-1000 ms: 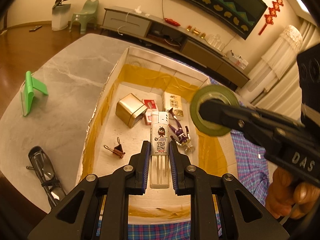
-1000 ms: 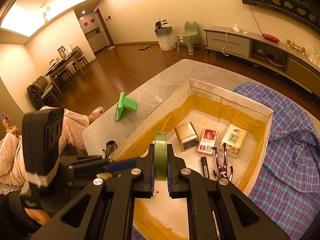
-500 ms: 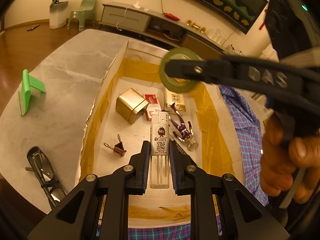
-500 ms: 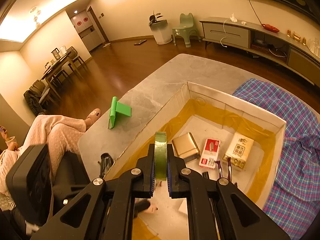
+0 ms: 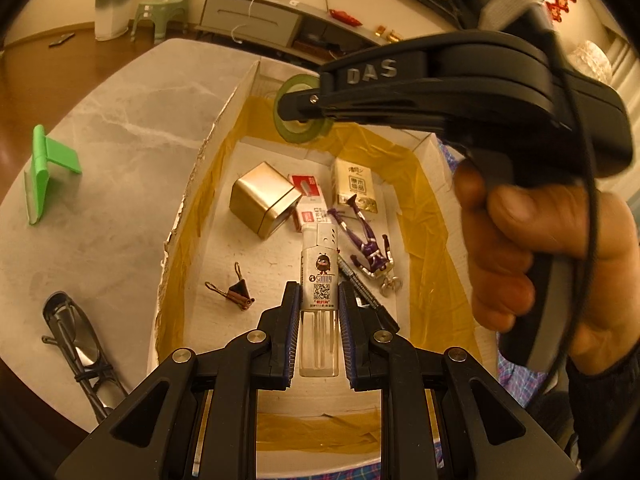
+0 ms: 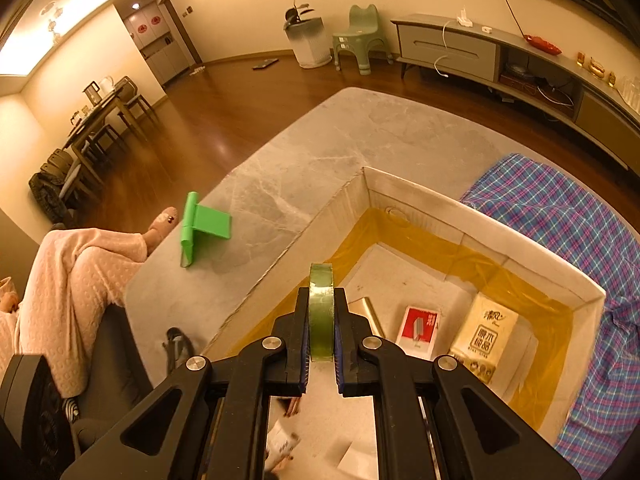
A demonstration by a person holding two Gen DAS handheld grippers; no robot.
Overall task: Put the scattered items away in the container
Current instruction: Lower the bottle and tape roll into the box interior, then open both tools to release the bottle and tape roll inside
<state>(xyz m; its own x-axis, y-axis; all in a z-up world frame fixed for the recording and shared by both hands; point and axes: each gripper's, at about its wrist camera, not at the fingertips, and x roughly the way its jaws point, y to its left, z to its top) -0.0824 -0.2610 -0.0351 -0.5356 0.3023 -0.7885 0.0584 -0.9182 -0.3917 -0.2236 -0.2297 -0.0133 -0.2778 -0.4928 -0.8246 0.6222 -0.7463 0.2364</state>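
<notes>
Tape [image 6: 321,312], clenched in the right gripper [image 6: 321,364], hangs mid-frame over the box [image 6: 480,216]. Left gripper [image 5: 319,344] grasps a lighter [image 5: 319,280], probably above the box floor.

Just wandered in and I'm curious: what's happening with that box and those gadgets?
A person is tidying small items into a cardboard box using hand-held tongs. The left tongs grip a lighter over the box; the right tongs grip a green tape roll above it. Glasses and a green stand lie on the table outside.
</notes>
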